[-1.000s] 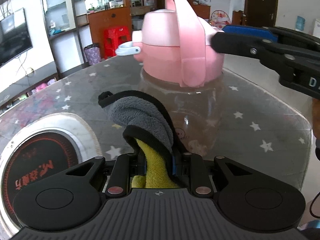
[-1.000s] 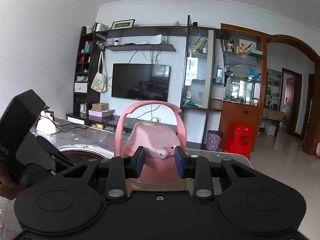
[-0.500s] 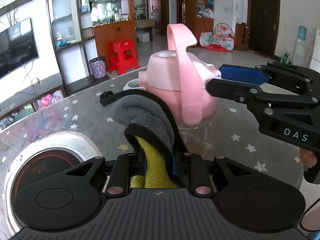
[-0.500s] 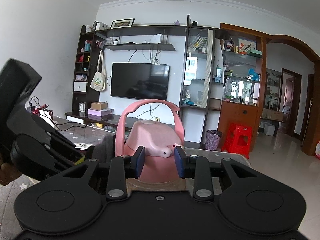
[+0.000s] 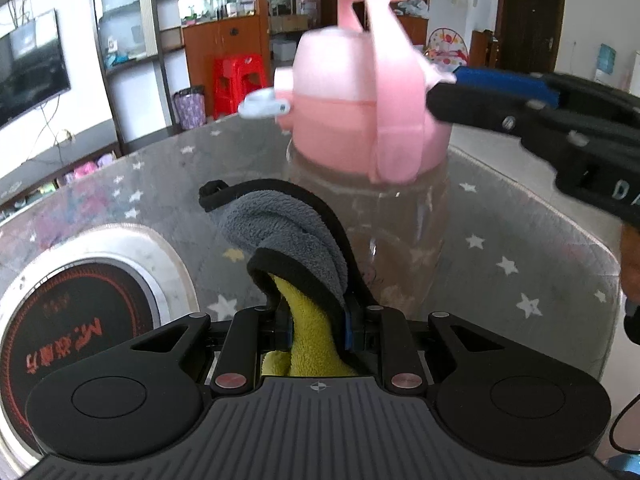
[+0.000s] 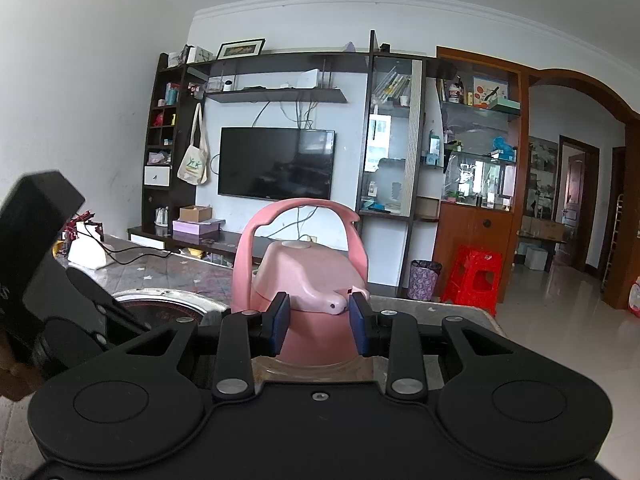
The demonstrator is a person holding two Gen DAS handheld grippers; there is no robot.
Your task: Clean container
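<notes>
A clear bottle (image 5: 400, 240) with a pink lid (image 5: 352, 120) and a pink carry handle stands on the star-patterned glass table (image 5: 520, 264). My left gripper (image 5: 316, 320) is shut on a grey and yellow cloth (image 5: 280, 232) with black trim. The cloth lies against the bottle's clear side, below the lid. My right gripper (image 6: 320, 316) is shut on the pink lid (image 6: 308, 276), one blue pad on each side of the spout. It reaches in from the right in the left wrist view (image 5: 480, 92). The left gripper's body (image 6: 48, 264) shows at the left of the right wrist view.
A round induction cooktop (image 5: 60, 320) with a metal ring is set into the table at the left. A white box with cables (image 6: 86, 252) sits at the far side. The table's edge runs close behind the bottle, with a red stool (image 6: 476, 276) on the floor beyond.
Half a second ago the cloth was up beside the pink lid; now it is back down against the clear body. The right gripper has kept its hold on the lid.
</notes>
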